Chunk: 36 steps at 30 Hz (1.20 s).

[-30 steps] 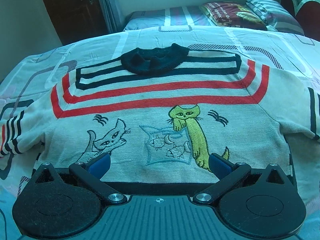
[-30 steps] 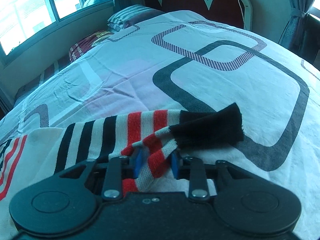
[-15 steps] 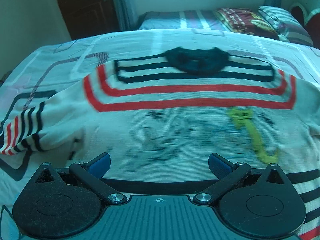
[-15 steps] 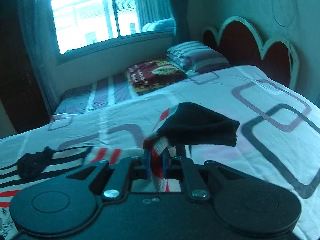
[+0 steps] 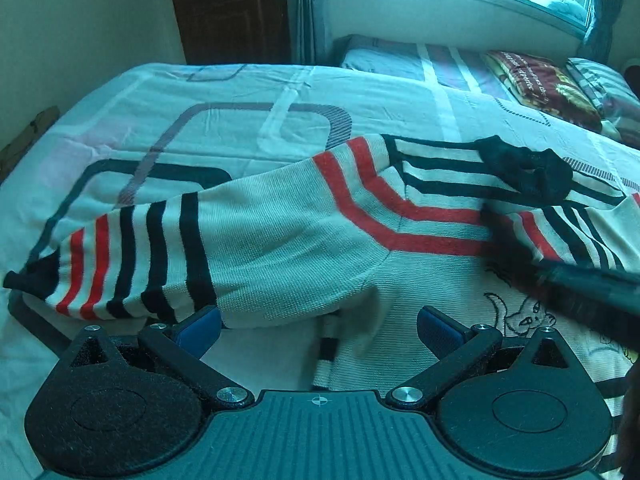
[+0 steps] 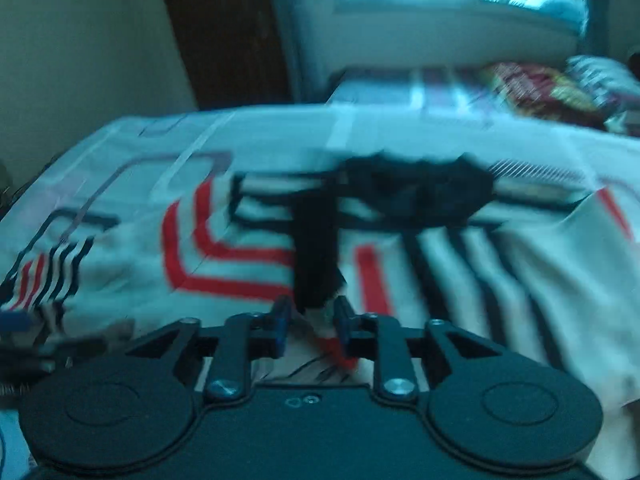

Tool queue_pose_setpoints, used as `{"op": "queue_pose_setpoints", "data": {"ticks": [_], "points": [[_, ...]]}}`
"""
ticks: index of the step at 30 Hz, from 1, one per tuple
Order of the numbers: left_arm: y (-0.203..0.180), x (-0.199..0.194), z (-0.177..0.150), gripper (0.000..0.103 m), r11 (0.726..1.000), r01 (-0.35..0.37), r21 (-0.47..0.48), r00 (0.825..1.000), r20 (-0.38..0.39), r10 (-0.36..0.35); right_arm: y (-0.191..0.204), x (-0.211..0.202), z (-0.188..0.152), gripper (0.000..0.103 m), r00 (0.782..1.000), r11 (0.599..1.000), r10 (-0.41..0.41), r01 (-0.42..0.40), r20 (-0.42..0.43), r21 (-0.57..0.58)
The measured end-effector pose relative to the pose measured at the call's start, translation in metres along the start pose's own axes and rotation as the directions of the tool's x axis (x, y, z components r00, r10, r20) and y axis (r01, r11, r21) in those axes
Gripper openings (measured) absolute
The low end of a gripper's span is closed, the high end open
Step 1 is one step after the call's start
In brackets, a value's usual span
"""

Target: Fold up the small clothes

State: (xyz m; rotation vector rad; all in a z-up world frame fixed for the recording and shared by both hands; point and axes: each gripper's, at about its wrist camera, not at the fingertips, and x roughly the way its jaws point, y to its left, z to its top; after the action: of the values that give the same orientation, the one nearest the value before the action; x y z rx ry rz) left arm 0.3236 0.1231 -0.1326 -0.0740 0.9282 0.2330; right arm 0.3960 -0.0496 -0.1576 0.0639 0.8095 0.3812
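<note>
Two grippers over one kids' sweater (image 5: pixel 280 232) rn. Left gripper (image 5: pixel 318 326) has its jaws spread wide, nothing pinched; the striped left sleeve (image 5: pixel 132 256) lies across just ahead of the fingers, w/ the left pad right at its lower edge. Right gripper (image 6: pixel 310 318) is narrow and its jaws are opening, w/ the black cuff (image 6: pixel 316 264) of the other sleeve between the fingertips; can't tell if the pads touch it, view's blurry. That sleeve is folded over the sweater's chest. Black collar (image 5: pixel 524 172) sits further back, all of it on a patterned bedsheet (image 5: pixel 180 120).
</note>
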Motion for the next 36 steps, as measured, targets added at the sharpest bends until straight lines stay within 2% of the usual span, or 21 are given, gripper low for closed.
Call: {"op": "queue_pose_setpoints", "data": {"ticks": [2, 6, 9, 12, 14, 17, 19, 23, 24, 25, 26, 27, 29, 31, 32, 33, 35, 36], "points": [[0.000, 0.003, 0.002, 0.103, 0.999, 0.037, -0.002, 0.999, -0.013, -0.037, 0.008, -0.008, -0.005, 0.034, 1.000, 0.999, 0.027, -0.027, 0.003, -0.017], [-0.018, 0.016, 0.008, 0.103, 0.990, 0.139, 0.004, 0.988, -0.061, -0.139, -0.007, -0.033, -0.008, 0.036, 0.997, 0.998, -0.055, 0.055, 0.054, 0.010], [-0.031, 0.027, 0.010, 0.103, 0.974, 0.225, -0.039, 0.970, -0.089, -0.227, -0.032, -0.055, -0.015, 0.043, 0.985, 0.989, -0.148, 0.145, 0.090, 0.038], [-0.041, 0.040, 0.011, 0.103, 0.961, 0.264, -0.078, 0.959, -0.088, -0.270, -0.059, -0.075, -0.028, 0.051, 0.965, 0.971, -0.238, 0.232, 0.111, 0.063], [-0.044, 0.048, 0.011, 0.103, 0.951, 0.287, -0.116, 0.952, -0.078, -0.297, -0.079, -0.086, -0.037, 0.052, 0.952, 0.957, -0.286, 0.277, 0.111, 0.084], [-0.038, 0.059, 0.009, 0.103, 0.921, 0.321, -0.221, 0.939, -0.051, -0.340, -0.103, -0.100, -0.049, 0.054, 0.934, 0.937, -0.339, 0.325, 0.114, 0.124], [-0.036, 0.065, 0.009, 0.103, 0.912, 0.331, -0.243, 0.935, -0.048, -0.352, -0.115, -0.106, -0.056, 0.054, 0.924, 0.926, -0.365, 0.347, 0.113, 0.149], [-0.028, 0.064, 0.008, 0.102, 0.883, 0.367, -0.291, 0.919, -0.035, -0.394, -0.135, -0.113, -0.067, 0.054, 0.919, 0.913, -0.381, 0.356, 0.100, 0.200], [-0.027, 0.062, 0.009, 0.088, 0.876, 0.377, -0.302, 0.914, -0.029, -0.404, -0.138, -0.114, -0.068, 0.054, 0.919, 0.911, -0.382, 0.357, 0.097, 0.207], [-0.024, 0.062, 0.009, 0.070, 0.858, 0.403, -0.317, 0.901, -0.024, -0.432, -0.140, -0.114, -0.070, 0.054, 0.920, 0.911, -0.379, 0.353, 0.096, 0.216], [-0.022, 0.066, 0.009, 0.043, 0.828, 0.440, -0.348, 0.876, -0.040, -0.482, -0.142, -0.115, -0.071, 0.054, 0.922, 0.910, -0.376, 0.348, 0.096, 0.224], [-0.022, 0.073, 0.008, 0.041, 0.809, 0.443, -0.386, 0.861, -0.070, -0.505, -0.144, -0.115, -0.072, 0.054, 0.922, 0.910, -0.374, 0.346, 0.094, 0.228], [-0.025, 0.081, 0.006, 0.041, 0.809, 0.424, -0.407, 0.864, -0.085, -0.496, -0.144, -0.115, -0.072, 0.054, 0.924, 0.912, -0.371, 0.344, 0.090, 0.225], [-0.029, 0.083, 0.007, 0.048, 0.810, 0.419, -0.410, 0.870, -0.075, -0.488, -0.143, -0.115, -0.071, 0.054, 0.924, 0.914, -0.370, 0.344, 0.095, 0.216], [-0.031, 0.085, 0.007, 0.062, 0.796, 0.434, -0.423, 0.862, -0.063, -0.503, -0.143, -0.116, -0.072, 0.054, 0.922, 0.914, -0.375, 0.350, 0.099, 0.207], [-0.033, 0.086, 0.007, 0.070, 0.783, 0.445, -0.435, 0.856, -0.051, -0.515, -0.143, -0.116, -0.072, 0.054, 0.919, 0.912, -0.382, 0.359, 0.100, 0.197], [-0.042, 0.087, 0.009, 0.070, 0.789, 0.429, -0.440, 0.869, -0.035, -0.493, -0.145, -0.116, -0.072, 0.054, 0.911, 0.907, -0.401, 0.379, 0.100, 0.183], [-0.047, 0.087, 0.010, 0.066, 0.798, 0.420, -0.432, 0.878, -0.030, -0.478, -0.146, -0.115, -0.073, 0.054, 0.905, 0.902, -0.413, 0.392, 0.098, 0.179]]}}
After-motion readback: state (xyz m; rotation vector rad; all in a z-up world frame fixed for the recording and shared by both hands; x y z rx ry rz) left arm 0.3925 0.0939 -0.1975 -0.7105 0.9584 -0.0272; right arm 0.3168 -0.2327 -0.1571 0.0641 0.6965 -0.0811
